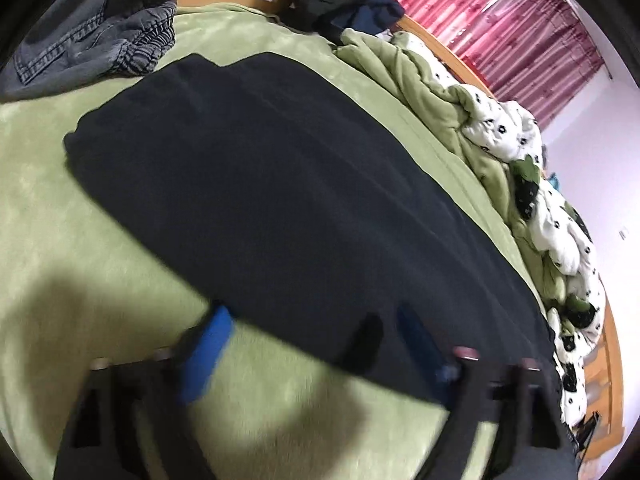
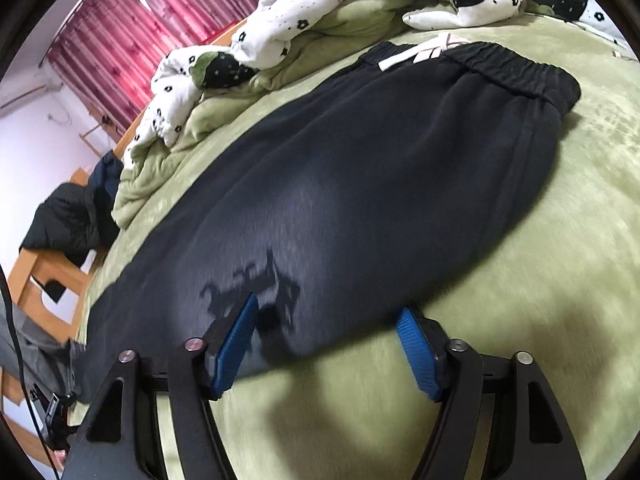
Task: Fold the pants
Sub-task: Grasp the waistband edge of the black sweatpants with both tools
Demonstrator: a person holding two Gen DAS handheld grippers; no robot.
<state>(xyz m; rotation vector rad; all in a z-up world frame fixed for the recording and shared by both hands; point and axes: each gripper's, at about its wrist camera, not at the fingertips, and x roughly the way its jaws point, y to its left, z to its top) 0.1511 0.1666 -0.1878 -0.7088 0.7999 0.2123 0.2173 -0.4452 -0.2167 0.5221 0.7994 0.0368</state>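
Observation:
Black sweatpants (image 1: 280,184) lie flat on a green blanket (image 1: 60,240), folded lengthwise. In the right wrist view the pants (image 2: 360,184) stretch away to an elastic waistband (image 2: 512,68) with a white drawcord at the far right. My left gripper (image 1: 316,320) is open, blurred, just above the pants' near edge, holding nothing. My right gripper (image 2: 330,312) is open above the pants' near edge, its left blue pad (image 2: 236,340) over the fabric, its right pad (image 2: 418,350) over the blanket.
Grey jeans (image 1: 92,36) lie at the far left of the bed. A bunched green and white flowered quilt (image 1: 520,184) runs along the far side, also in the right wrist view (image 2: 280,40). Dark clothes (image 2: 76,216) sit on the wooden bed frame. Red curtains (image 1: 500,20) hang behind.

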